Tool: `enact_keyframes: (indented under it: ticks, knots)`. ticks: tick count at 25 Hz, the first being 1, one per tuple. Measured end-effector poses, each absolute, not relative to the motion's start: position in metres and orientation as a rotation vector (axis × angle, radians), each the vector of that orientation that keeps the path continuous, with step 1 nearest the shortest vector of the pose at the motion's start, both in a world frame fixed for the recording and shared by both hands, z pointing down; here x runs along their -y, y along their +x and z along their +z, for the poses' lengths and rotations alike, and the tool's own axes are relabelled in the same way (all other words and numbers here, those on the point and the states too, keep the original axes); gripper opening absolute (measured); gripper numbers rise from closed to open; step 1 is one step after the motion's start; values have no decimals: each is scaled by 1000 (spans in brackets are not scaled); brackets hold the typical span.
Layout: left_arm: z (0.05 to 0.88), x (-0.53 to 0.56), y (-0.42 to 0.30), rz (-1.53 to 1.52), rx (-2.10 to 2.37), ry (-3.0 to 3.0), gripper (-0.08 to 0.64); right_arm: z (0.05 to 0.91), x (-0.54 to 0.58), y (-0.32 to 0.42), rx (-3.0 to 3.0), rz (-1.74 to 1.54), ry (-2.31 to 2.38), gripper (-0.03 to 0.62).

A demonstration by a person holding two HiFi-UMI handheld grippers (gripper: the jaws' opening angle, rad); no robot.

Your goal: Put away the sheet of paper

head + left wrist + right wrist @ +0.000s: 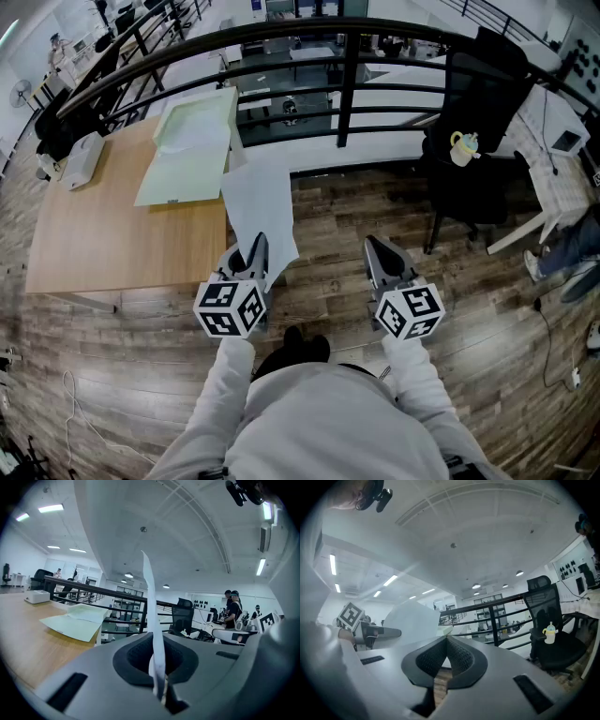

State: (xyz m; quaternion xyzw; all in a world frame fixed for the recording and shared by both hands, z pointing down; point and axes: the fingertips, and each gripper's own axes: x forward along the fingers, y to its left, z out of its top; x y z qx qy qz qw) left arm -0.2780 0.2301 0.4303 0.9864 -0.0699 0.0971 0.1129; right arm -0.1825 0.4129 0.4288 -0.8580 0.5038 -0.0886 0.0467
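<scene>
- Step in hand — carrying the sheet of paper (260,208) to where it is to be stored. Judged early in the task: the sheet is in the air and lies on nothing.
- Left claw (253,251): closed on the sheet's near edge. The left gripper view shows the paper pinched edge-on between the jaws and rising straight out of them.
- Right claw (380,251): jaws together at the tips, nothing between them. It is idle at 3 o'clock of the left claw, apart from the sheet.
- Sheet position: held beside the desk (103,234), over the wooden floor (328,244). From the left claw it runs toward 12 o'clock. Its far end reaches close to the desk's near right corner; contact cannot be confirmed.
- Probable destination (a judgement): the pale green stack (192,150) on the desk, at 11 o'clock of the left claw.
- Recommended handling: a firm pinch and a slow sweep toward 11 o'clock — a grip on one edge lets the free end flop. Raise the far edge over the desk rim, not into it. The free right claw could steady the loose end before release.
- Risks noted: a crease at the pinch, or a snag on the desk corner.
</scene>
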Motion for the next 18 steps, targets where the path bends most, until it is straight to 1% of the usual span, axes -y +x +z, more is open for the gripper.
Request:
enact_keyframes:
  ticks: [10, 18]
  knots:
    - [439, -232, -278, 327, 205, 2853, 17, 434, -421, -172, -1496, -297, -2614, 26]
    - [437, -211, -259, 316, 268, 2822, 17, 439, -415, -148, -1458, -341, -2568, 28]
